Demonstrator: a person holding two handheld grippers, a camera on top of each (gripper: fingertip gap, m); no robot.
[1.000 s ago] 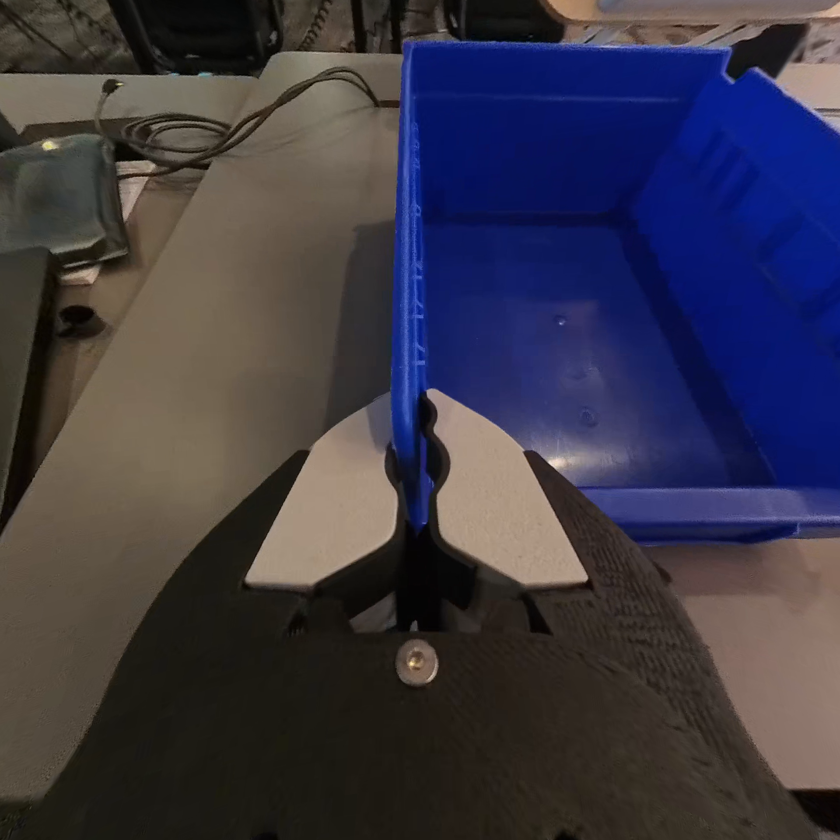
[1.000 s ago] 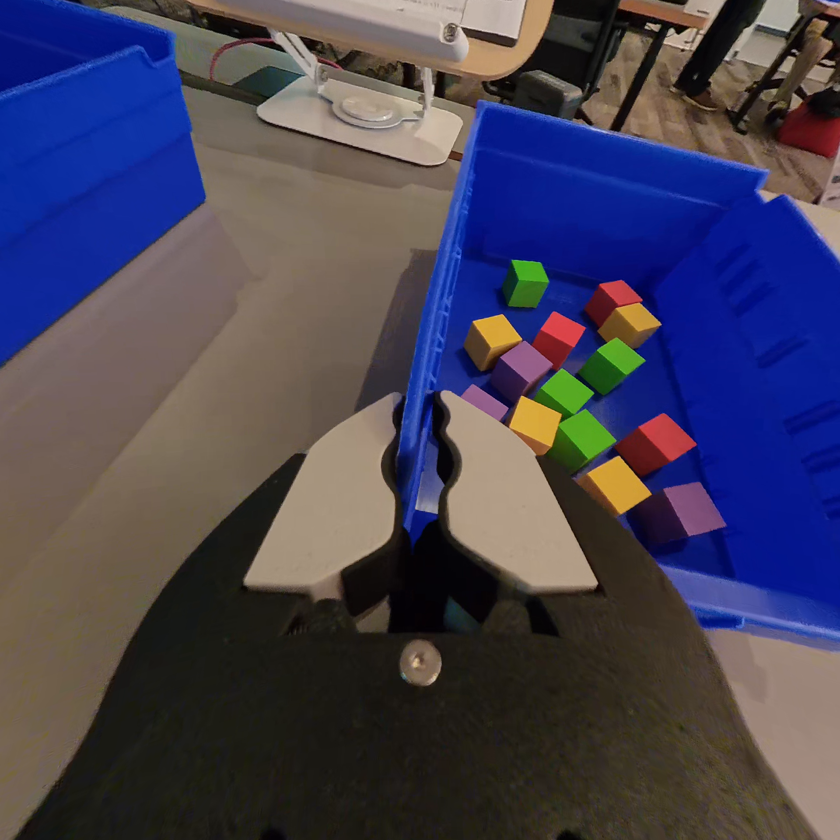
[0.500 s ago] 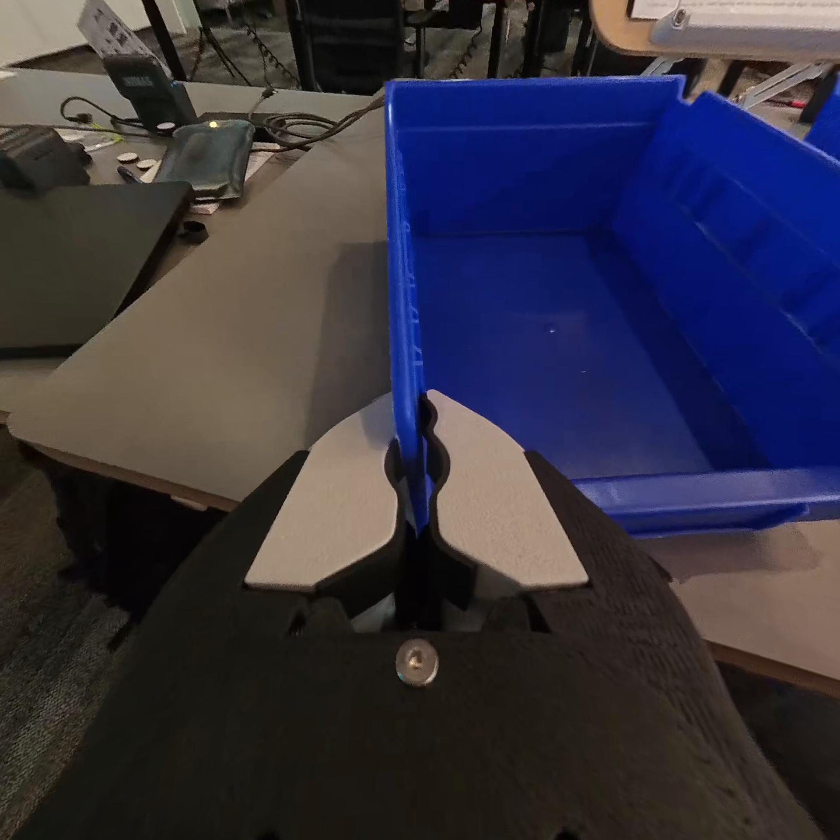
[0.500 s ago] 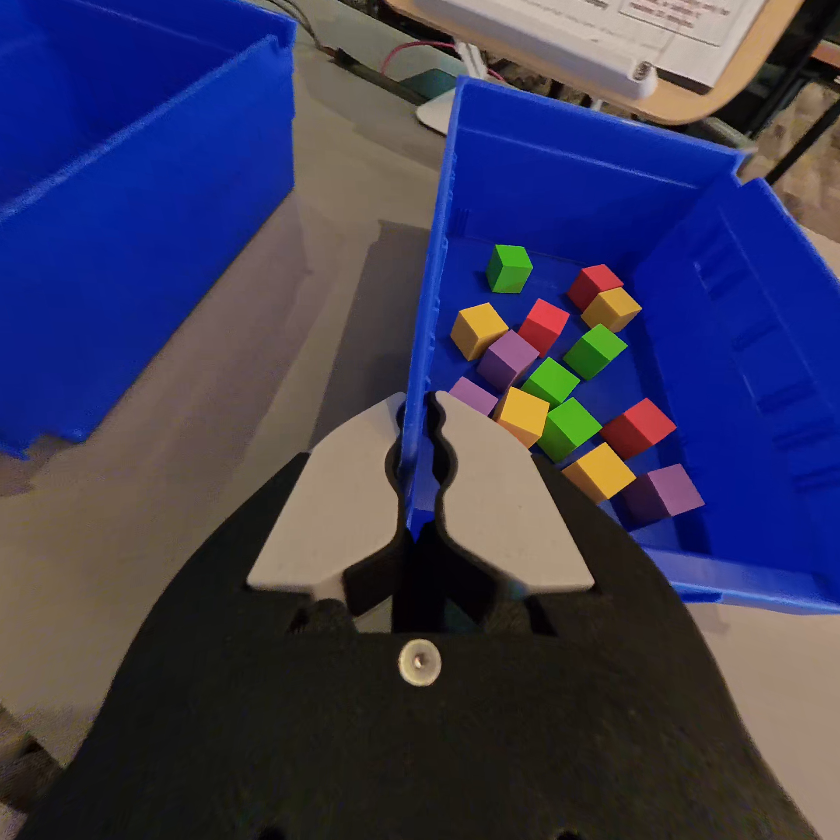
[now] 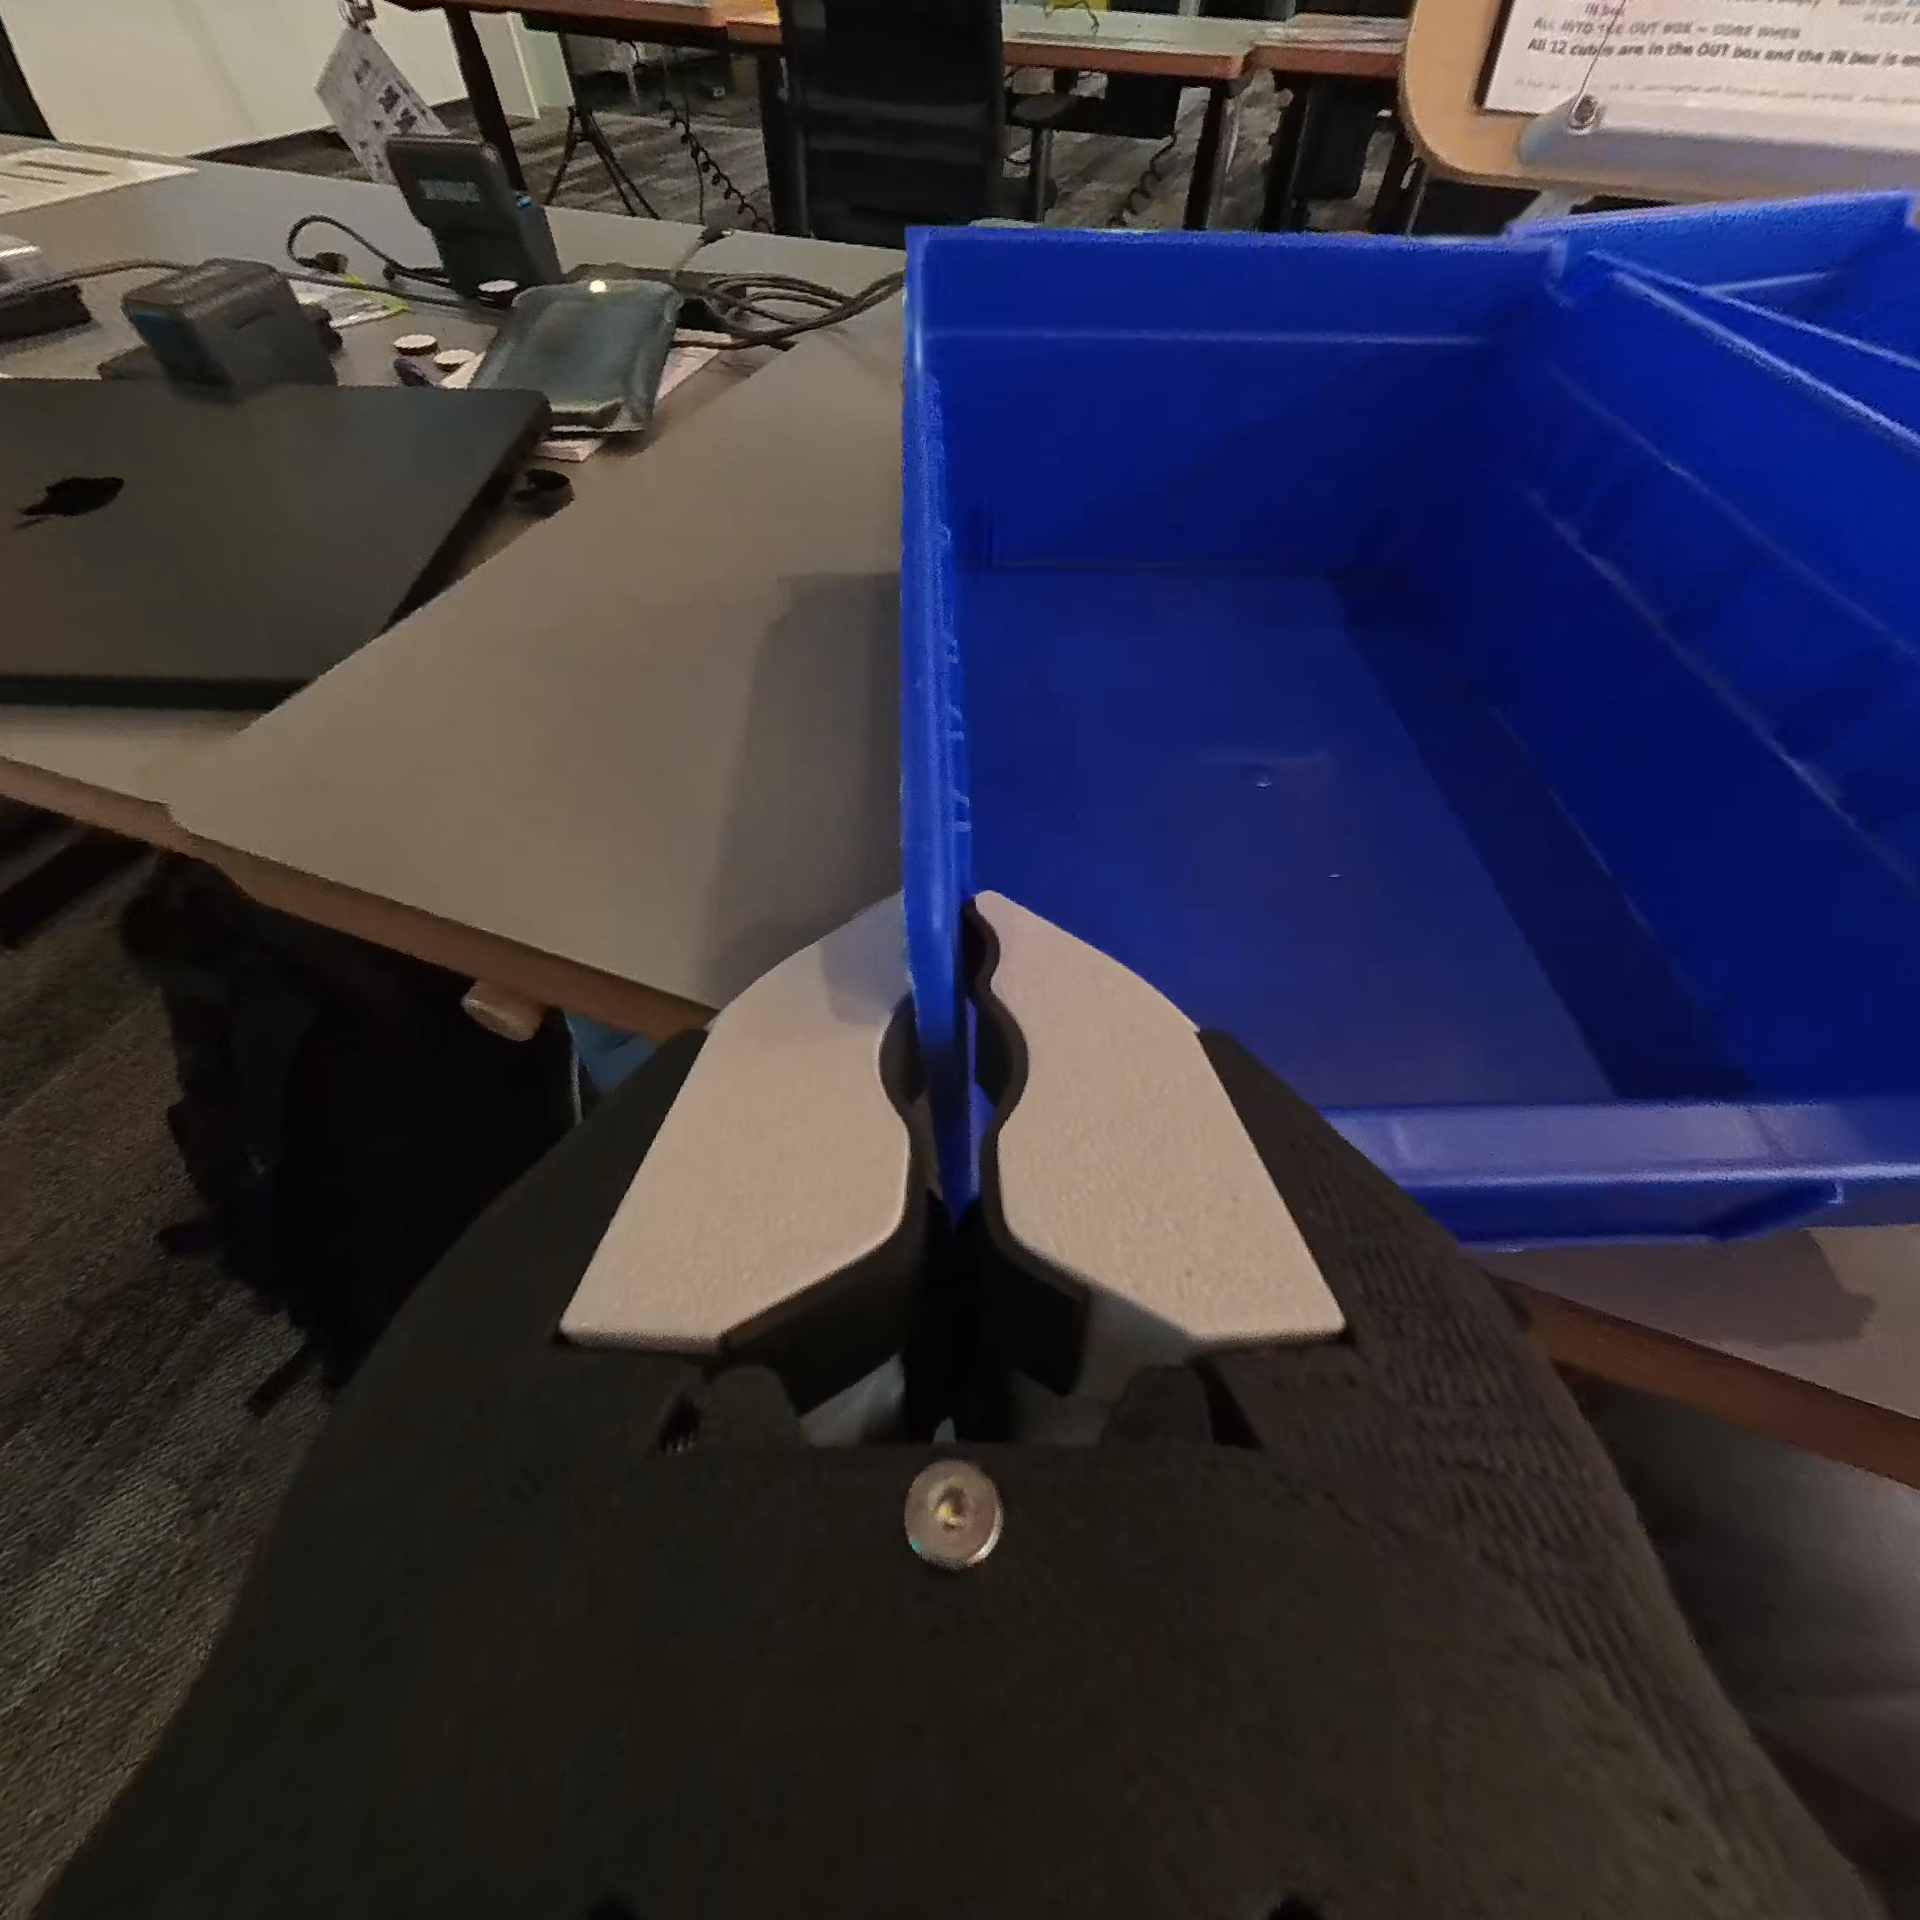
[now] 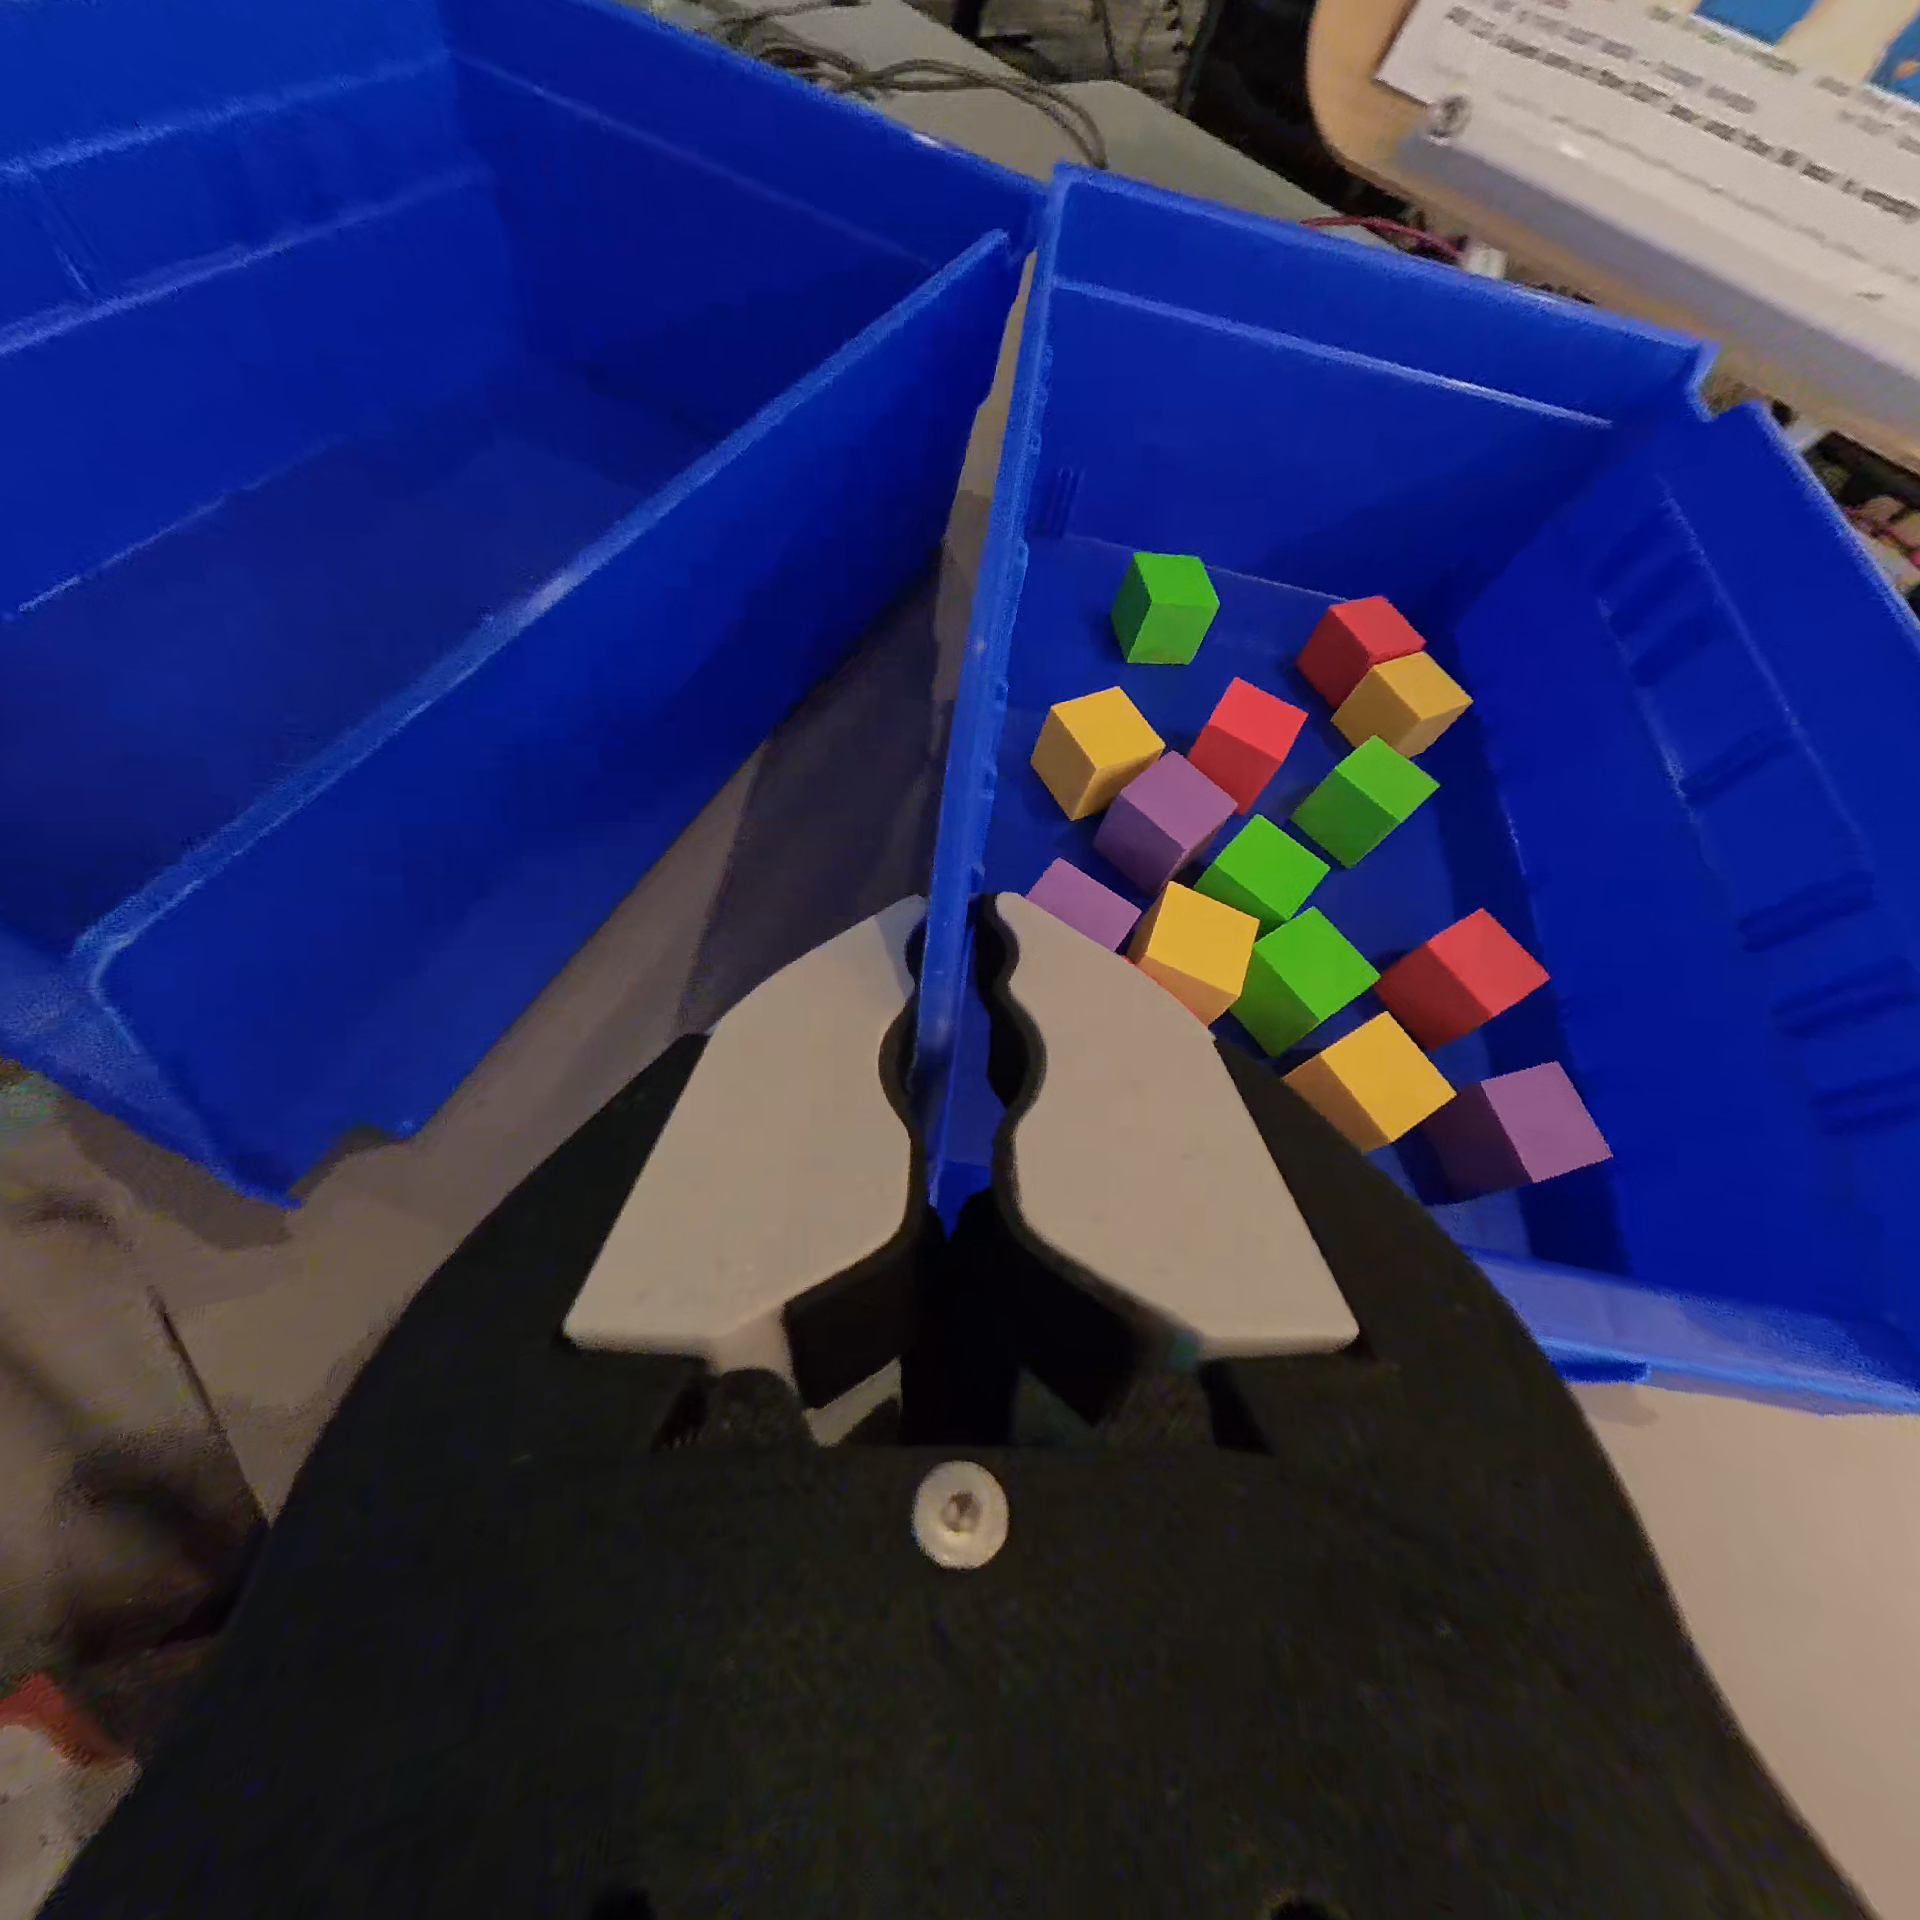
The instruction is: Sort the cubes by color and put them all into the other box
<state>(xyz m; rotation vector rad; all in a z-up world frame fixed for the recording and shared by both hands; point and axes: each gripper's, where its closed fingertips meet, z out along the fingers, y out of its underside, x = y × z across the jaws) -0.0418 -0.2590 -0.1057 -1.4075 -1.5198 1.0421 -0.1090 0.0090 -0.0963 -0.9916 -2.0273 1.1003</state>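
Observation:
My left gripper (image 5: 943,920) is shut on the left side wall of an empty blue bin (image 5: 1455,468), near its front corner. The bin looks raised off the grey table (image 5: 623,665) and overhangs its front edge. My right gripper (image 6: 954,914) is shut on the left wall of a second blue bin (image 6: 1714,727). That bin holds several small cubes: green (image 6: 1164,608), red (image 6: 1460,977), yellow (image 6: 1093,750) and purple (image 6: 1522,1127). The empty bin also shows in the right wrist view (image 6: 364,675), close on the left, its far corner nearly touching the cube bin.
A closed dark laptop (image 5: 208,540), a dark pouch (image 5: 577,348), chargers and cables (image 5: 769,301) lie at the table's left and back. A board with a white printed sheet (image 6: 1662,135) stands behind the bins. Carpet floor (image 5: 104,1247) shows beyond the table's front edge.
Both grippers have pulled back and risen with their bins held. The two bins have come closer together, now almost touching at the far corners. The table's front edge and floor have come into view.

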